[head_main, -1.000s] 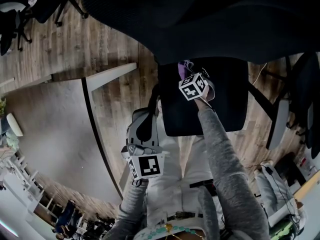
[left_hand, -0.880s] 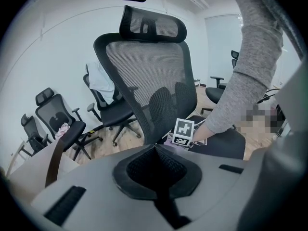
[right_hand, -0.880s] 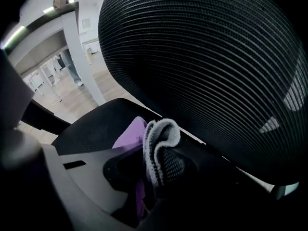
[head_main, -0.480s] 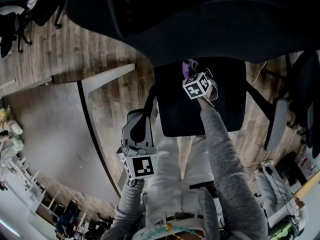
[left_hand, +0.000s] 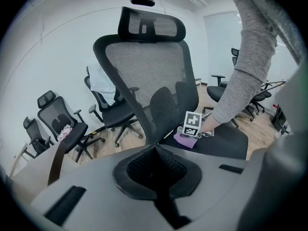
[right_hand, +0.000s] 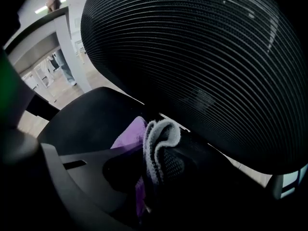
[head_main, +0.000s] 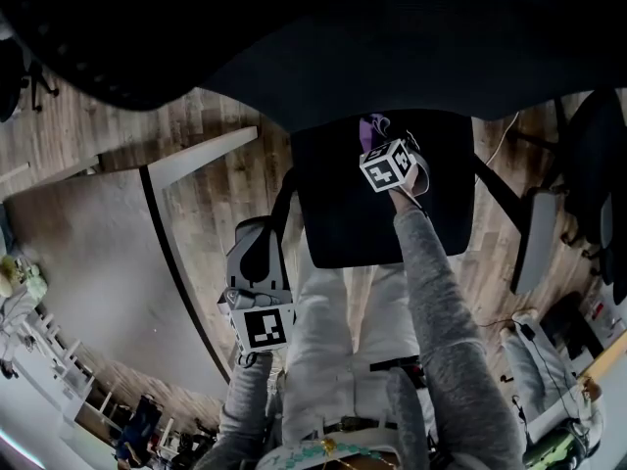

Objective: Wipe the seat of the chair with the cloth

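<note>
The black chair seat (head_main: pixel 343 213) lies below me, its mesh back (head_main: pixel 323 57) filling the top of the head view. My right gripper (head_main: pixel 382 145) is low over the back part of the seat, shut on a purple cloth (head_main: pixel 372 127). In the right gripper view the cloth (right_hand: pixel 127 134), purple with a pale folded edge, is pinched between the jaws right under the mesh back (right_hand: pixel 202 57). My left gripper (head_main: pixel 257 248) hangs left of the seat over the wood floor, jaws together and holding nothing. The left gripper view shows the whole chair (left_hand: pixel 149 76) and the cloth (left_hand: pixel 183 140).
A grey table (head_main: pixel 88 253) with a dark edge curves along the left. The chair's armrest (head_main: pixel 537 238) sticks out on the right, with another dark chair (head_main: pixel 598 155) beyond it. Several office chairs (left_hand: pixel 62 124) stand behind. My legs (head_main: pixel 338 331) are against the seat's front edge.
My left gripper has drifted a little to the left. The right gripper with the cloth has shifted slightly right along the back of the seat. The chair back now fills more of the view's top.
</note>
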